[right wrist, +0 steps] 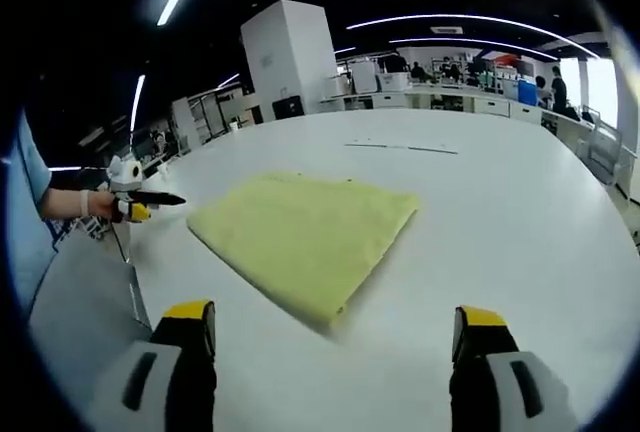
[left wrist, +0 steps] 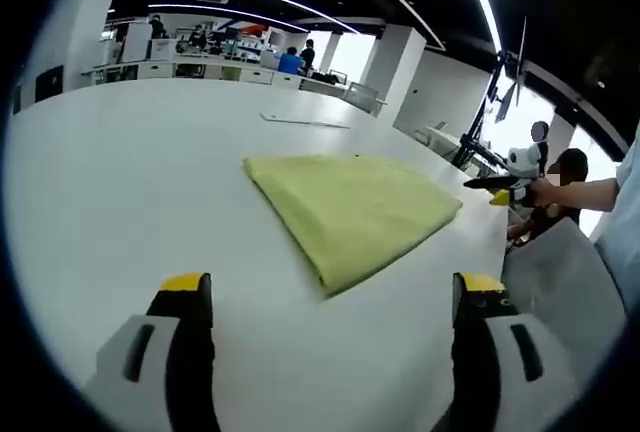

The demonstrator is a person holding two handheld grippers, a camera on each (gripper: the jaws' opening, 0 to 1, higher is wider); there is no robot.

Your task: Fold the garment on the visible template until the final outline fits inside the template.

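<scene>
Ok so your one garment, the yellow-green cloth, is lying flat on the white table, already folded down to a compact four-sided shape w/ pretty crisp edges, prob so its outline sits inside the template. Thing is, I can't make out a template outline under or around it in either view, so can't tell if it actually fits. There's a thin pale strip lying on the table well past the cloth, can't tell what that is tbh. Your left hand-held gripper is pulled back from the near corner of the cloth, jaws spread wide w/ nothing between them, not touching anything. Same deal w/ the right hand-held gripper: jaws wide apart, empty, hovering over bare table just short of the cloth's near corner. Both being held off like that reads to me as either you're done or you're lining up another fold, and it keeps the cloth fully in sight. Count: 1 garment, 2 grippers, 1 strip, 1 table. In the right gripper view you can see your other hand out at the table's edge. Office stuff and a few ppl far in the bg.
</scene>
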